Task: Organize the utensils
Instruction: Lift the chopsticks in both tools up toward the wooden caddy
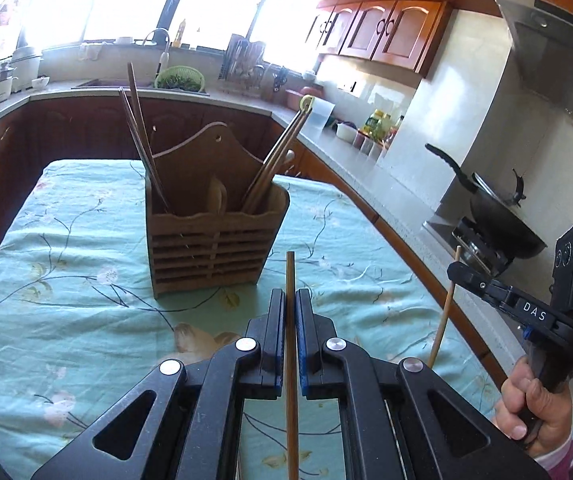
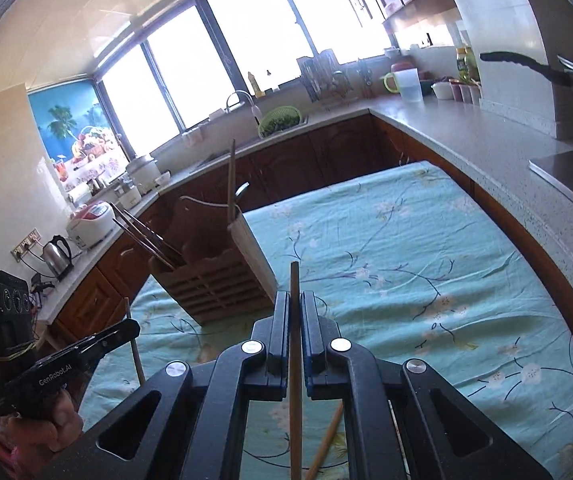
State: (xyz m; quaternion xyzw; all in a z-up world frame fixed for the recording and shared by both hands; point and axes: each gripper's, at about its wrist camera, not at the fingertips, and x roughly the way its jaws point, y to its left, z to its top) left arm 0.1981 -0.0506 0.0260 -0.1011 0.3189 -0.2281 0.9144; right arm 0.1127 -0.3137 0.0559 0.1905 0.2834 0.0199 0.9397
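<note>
My wooden utensil holder [image 1: 210,216] stands near the middle of the surface [image 1: 66,320], with bare floral cloth all round it and the counter edge running close along the right. My left tongs [image 1: 291,300] are pinched narrow on a dark chopstick [image 1: 290,276], pointing straight at the holder. My right tongs [image 2: 295,304] grip a paler chopstick [image 2: 295,280]; the holder sits to their left. Both sticks' lower ends run out of frame. Another stick [image 2: 326,444] under the right tongs is partly hidden.
</note>
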